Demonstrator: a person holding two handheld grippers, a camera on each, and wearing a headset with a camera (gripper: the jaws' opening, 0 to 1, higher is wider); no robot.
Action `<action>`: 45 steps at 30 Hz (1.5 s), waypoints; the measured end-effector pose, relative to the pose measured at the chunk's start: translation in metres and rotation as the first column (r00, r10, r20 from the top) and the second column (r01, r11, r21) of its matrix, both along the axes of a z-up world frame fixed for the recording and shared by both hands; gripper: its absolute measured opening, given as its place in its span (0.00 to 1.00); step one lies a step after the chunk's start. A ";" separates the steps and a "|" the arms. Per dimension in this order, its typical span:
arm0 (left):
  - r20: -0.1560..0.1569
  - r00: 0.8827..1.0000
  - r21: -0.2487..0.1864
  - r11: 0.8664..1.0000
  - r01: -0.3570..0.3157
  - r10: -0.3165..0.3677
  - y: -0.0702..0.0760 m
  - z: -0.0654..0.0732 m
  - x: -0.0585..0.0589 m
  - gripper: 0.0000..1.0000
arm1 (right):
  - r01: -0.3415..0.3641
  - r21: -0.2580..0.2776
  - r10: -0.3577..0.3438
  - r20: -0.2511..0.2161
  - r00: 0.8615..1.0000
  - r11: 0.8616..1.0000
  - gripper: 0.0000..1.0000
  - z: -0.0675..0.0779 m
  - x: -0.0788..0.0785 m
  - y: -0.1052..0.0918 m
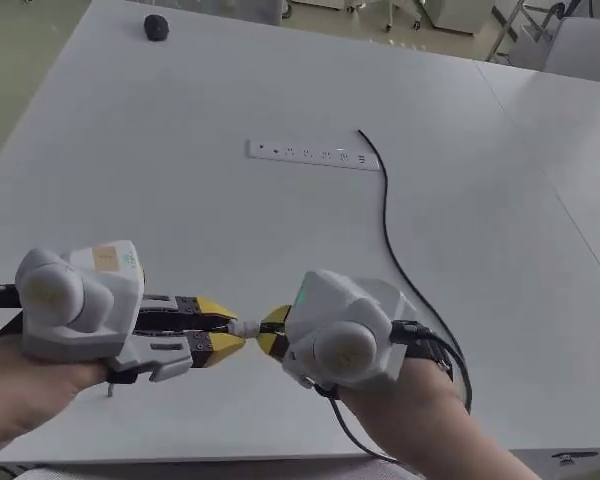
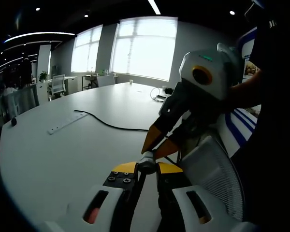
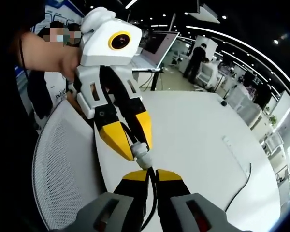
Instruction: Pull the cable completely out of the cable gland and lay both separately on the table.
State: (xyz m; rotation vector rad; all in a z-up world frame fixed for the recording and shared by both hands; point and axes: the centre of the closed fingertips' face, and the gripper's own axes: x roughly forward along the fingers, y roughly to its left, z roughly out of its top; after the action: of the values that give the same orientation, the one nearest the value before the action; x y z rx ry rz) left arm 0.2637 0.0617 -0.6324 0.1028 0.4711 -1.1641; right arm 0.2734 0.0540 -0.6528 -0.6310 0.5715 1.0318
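Left gripper (image 1: 226,338) clamping cable gland (image 1: 245,327), right gripper (image 3: 150,175) seemingly pinching cable (image 3: 152,198) — plain in right gripper view

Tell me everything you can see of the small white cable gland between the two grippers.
The small white cable gland is a short, cylindrical, plastic-looking piece. It hangs above the white table near its front edge, pinched at the yellow tips of the left gripper. A black cable runs out of it between the jaws of the right gripper.

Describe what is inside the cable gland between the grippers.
A black cable enters the white cable gland at the right gripper's end; the gland's body hides how far it reaches.
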 end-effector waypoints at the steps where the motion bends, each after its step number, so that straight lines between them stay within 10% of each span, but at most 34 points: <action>1: 0.000 1.000 -0.001 1.000 0.000 0.000 0.000 0.000 0.000 0.15 | 0.002 0.004 -0.002 -0.003 1.000 1.000 0.00 0.000 0.000 0.000; 12: 0.008 1.000 0.000 1.000 -0.001 0.001 -0.001 0.004 0.004 0.15 | 0.134 0.060 -0.128 -0.093 0.987 0.989 0.00 -0.006 0.008 -0.017; 18: 0.011 1.000 0.008 1.000 -0.003 0.002 0.000 0.003 0.004 0.15 | 0.241 0.113 -0.216 -0.196 0.957 0.964 0.00 -0.019 0.008 -0.031; 28: 0.018 1.000 0.009 1.000 -0.006 0.006 -0.002 0.004 0.000 0.15 | 0.387 0.165 -0.321 -0.326 0.889 0.907 0.00 -0.037 0.008 -0.053; 33: 0.024 1.000 -0.002 1.000 -0.017 0.017 -0.002 0.007 -0.001 0.15 | 0.509 0.213 -0.385 -0.437 0.813 0.834 0.00 -0.043 0.011 -0.063; 45: 0.024 0.999 0.002 1.000 -0.024 0.024 -0.003 0.005 -0.004 0.15 | 0.576 0.184 -0.436 -0.485 0.758 0.797 0.01 -0.062 0.010 -0.082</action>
State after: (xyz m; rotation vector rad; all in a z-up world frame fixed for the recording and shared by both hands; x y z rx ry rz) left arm 0.2601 0.0584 -0.6276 0.1128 0.4520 -1.1374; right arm 0.2836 -0.0283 -0.7146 0.0695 0.8743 0.7014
